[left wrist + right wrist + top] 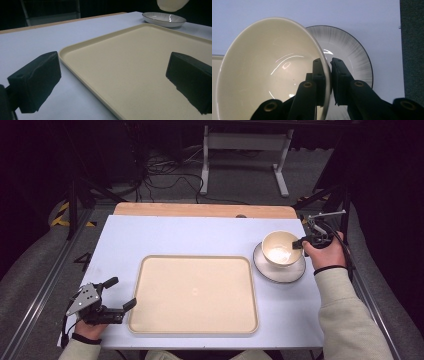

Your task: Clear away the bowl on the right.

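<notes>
Nearest to the person, the left gripper [121, 293] is resting with its jaws spread wide and empty at the left edge of the cream tray [165, 320], a flat matte rectangle with rounded corners. Farther, at the right of the pale surface [175, 232], the right gripper [297, 243] is pinching the thin rim of the glossy cream bowl [280, 247], one jaw inside and one outside. The bowl is hanging above the grey-streaked saucer [272, 272], to the right of the tray. The right hand is nearer to it.
</notes>
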A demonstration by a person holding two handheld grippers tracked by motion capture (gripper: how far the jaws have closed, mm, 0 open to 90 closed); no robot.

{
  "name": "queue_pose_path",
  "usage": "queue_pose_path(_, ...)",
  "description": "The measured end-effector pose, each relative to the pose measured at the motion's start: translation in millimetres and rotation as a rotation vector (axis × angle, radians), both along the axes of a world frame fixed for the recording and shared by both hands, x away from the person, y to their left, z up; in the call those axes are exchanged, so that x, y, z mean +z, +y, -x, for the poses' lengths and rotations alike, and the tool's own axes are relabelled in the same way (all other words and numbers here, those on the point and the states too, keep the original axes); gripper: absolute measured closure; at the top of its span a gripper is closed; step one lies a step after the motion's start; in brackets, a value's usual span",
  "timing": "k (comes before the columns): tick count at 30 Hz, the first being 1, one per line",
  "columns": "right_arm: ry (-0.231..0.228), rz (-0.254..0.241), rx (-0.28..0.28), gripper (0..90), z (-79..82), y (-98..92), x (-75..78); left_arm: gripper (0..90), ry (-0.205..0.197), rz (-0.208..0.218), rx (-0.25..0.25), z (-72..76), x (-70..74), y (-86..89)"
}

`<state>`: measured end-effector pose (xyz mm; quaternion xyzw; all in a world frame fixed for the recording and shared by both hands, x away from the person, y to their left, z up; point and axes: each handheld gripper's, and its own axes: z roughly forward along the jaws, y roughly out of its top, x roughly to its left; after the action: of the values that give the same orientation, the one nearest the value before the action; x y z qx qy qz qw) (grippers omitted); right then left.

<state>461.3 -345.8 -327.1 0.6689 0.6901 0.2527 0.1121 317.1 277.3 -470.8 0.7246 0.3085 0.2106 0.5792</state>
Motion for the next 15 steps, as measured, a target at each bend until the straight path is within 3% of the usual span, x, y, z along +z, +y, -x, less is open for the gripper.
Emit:
queue_pose_path(9,0.002,-0.02,0.0,81.6,5.2,7.7,10.9,0.4,0.0,0.0,-0.001,0.0,0.0,0.0)
queue_pose_path(15,0.001,-0.005,0.011,81.6,9.0,18.0,15.3,0.4,0.0,0.0,-0.001,-0.1,0.0,0.0)
